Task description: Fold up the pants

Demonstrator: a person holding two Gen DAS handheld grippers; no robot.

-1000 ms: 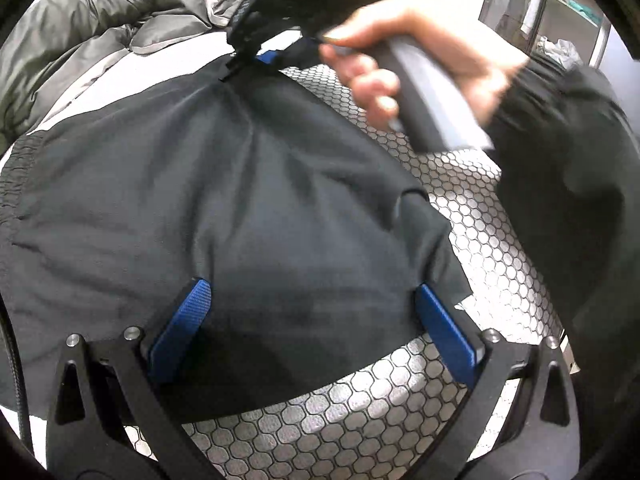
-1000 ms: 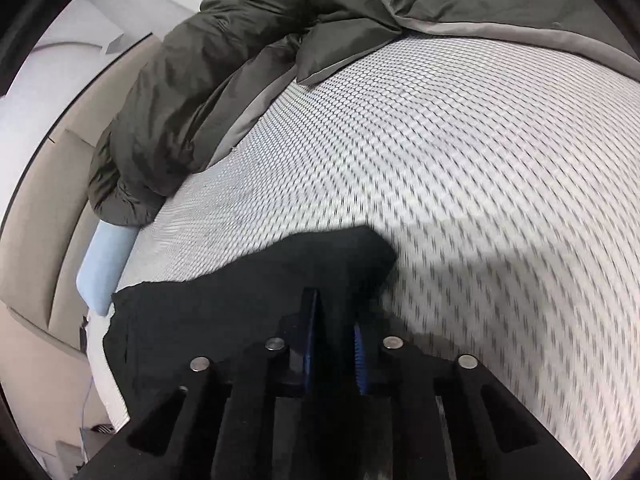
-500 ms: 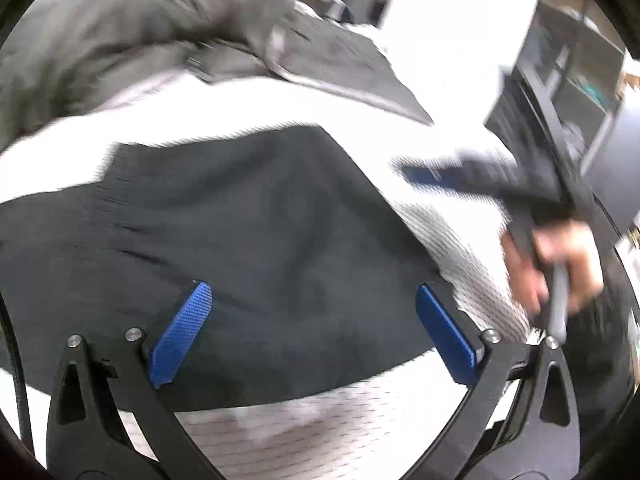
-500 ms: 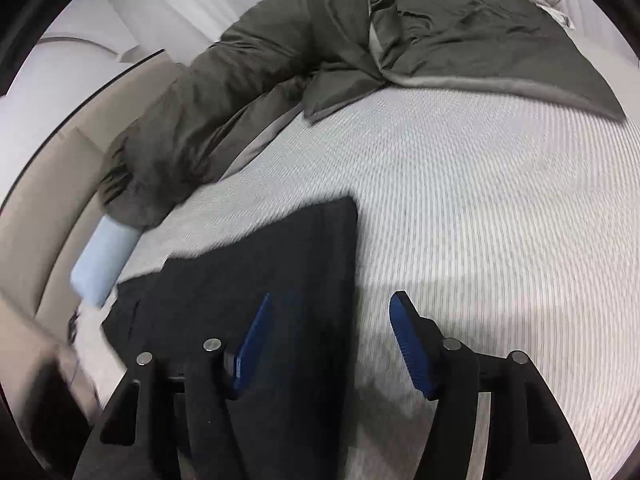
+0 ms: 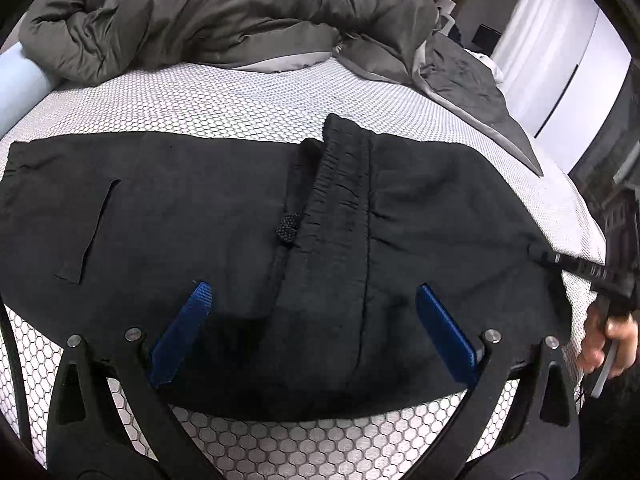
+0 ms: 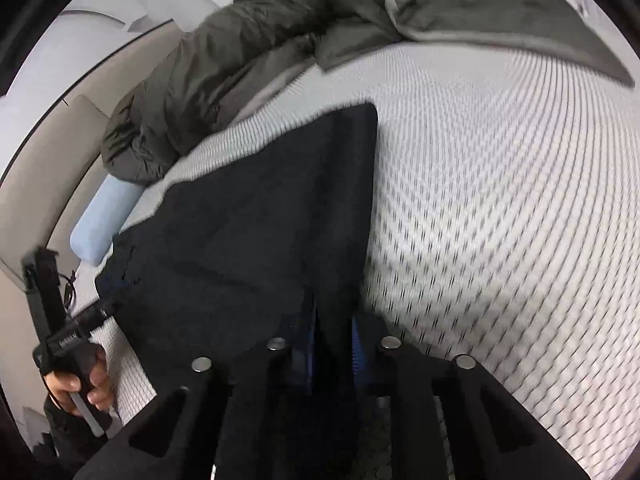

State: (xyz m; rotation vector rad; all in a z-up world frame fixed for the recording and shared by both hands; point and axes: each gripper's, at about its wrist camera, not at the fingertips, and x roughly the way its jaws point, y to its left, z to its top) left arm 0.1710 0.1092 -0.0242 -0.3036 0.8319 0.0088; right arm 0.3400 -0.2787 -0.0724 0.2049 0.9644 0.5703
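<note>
Black pants lie folded on the honeycomb mattress; right gripper is clamped on their near edge, presumably to carry the next fold, while left gripper hovers above, jaws wide, gripping nothing.

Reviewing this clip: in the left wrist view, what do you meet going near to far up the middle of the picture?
Left gripper with open blue fingers → black pants with the waistband across them → bare honeycomb mattress → crumpled grey duvet.
</note>
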